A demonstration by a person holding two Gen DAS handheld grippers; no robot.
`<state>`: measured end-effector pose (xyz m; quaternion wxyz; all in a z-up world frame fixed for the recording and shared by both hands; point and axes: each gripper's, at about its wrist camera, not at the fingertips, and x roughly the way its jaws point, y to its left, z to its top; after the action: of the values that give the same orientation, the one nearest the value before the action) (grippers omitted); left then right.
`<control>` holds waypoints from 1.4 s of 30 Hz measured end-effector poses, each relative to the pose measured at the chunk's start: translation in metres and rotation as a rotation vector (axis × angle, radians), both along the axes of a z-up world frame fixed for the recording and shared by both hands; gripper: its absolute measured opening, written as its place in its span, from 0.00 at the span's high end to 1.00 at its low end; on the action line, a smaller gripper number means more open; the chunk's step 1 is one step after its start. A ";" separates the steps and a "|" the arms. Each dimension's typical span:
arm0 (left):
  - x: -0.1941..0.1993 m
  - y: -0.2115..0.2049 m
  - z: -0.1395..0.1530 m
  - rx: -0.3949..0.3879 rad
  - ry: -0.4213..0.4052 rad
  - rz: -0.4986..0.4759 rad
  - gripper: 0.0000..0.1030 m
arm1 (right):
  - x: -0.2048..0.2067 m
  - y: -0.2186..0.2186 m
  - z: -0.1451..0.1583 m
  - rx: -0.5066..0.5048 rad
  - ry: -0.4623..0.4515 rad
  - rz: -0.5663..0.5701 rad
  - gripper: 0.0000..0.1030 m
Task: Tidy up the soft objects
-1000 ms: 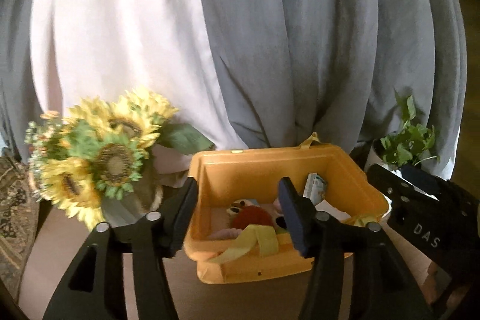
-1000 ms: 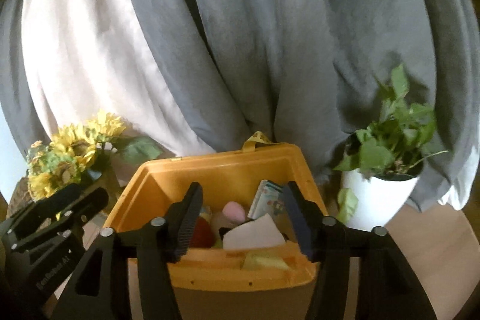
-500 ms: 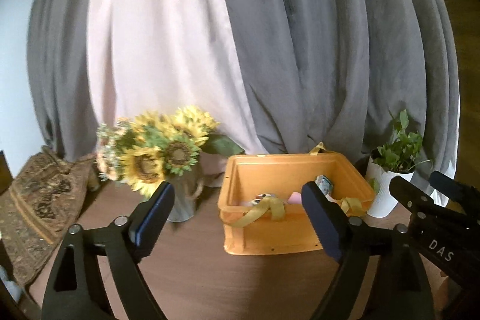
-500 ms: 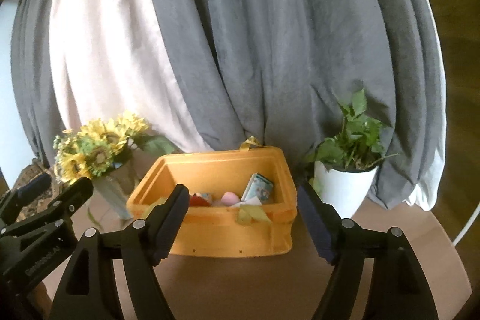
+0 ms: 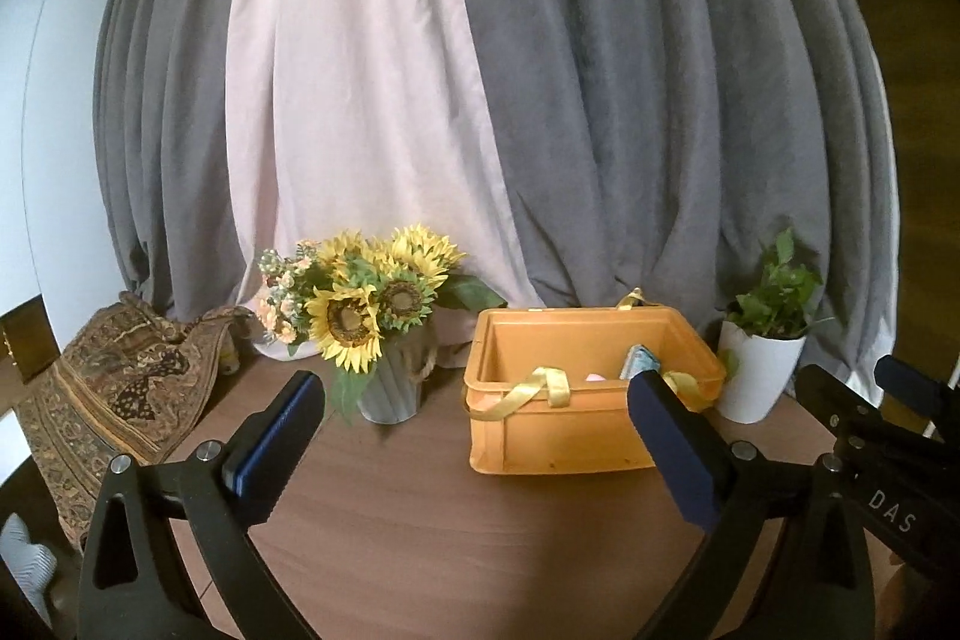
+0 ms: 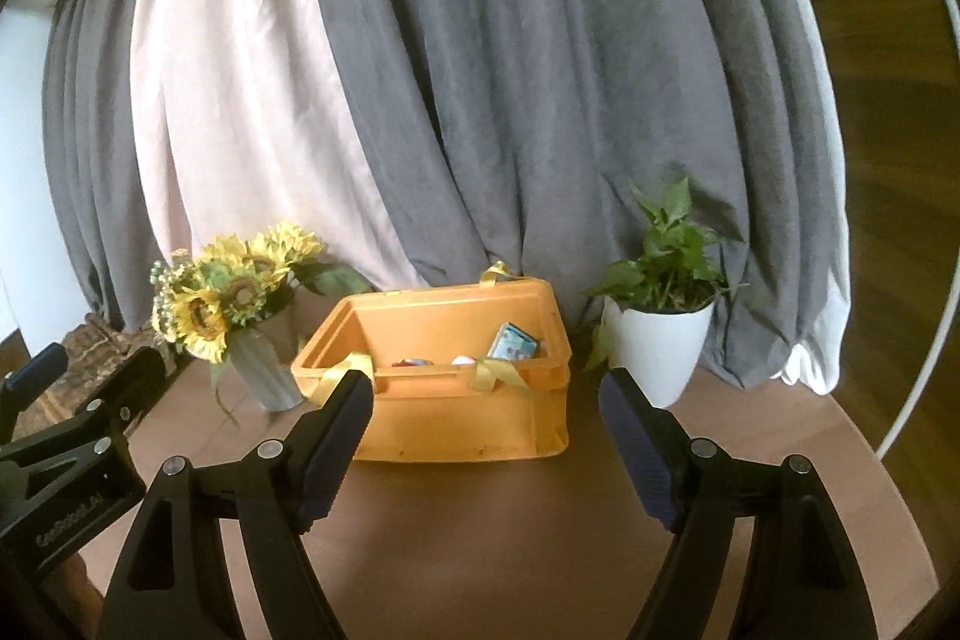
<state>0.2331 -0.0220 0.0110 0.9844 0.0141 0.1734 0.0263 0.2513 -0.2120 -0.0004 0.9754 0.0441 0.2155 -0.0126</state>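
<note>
An orange plastic crate (image 5: pixel 558 436) (image 6: pixel 456 424) stands on the round wooden table (image 5: pixel 456 538) (image 6: pixel 480 550). Soft items lie inside it: a light-blue packet (image 6: pixel 513 342) (image 5: pixel 637 359), a pink piece (image 6: pixel 462 359) and a red piece (image 6: pixel 408 361). Yellow ribbons (image 5: pixel 534 388) (image 6: pixel 495 373) hang over its front rim. My left gripper (image 5: pixel 474 415) is open and empty, held back from the crate. My right gripper (image 6: pixel 486 409) is open and empty, also short of the crate.
A grey vase of sunflowers (image 5: pixel 372 316) (image 6: pixel 234 298) stands left of the crate. A white pot with a green plant (image 5: pixel 762 364) (image 6: pixel 657 340) stands to its right. A patterned brown cloth (image 5: pixel 114 394) lies at far left. Grey and pink curtains (image 5: pixel 480 100) hang behind.
Both grippers have pulled back and away from the crate, and their jaws have opened wider. The crate now looks smaller and farther off.
</note>
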 end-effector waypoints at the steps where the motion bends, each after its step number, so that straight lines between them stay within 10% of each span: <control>1: -0.007 0.002 0.001 -0.001 -0.003 -0.005 0.00 | -0.005 0.001 0.002 -0.002 -0.005 -0.005 0.23; 42: -0.243 0.020 0.033 0.007 -0.048 -0.056 0.00 | -0.245 0.030 0.040 -0.029 -0.077 -0.039 0.23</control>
<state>-0.0100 -0.0017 0.0441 0.9885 0.0220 0.1494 -0.0004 0.0062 -0.1818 0.0400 0.9831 0.0348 0.1765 -0.0331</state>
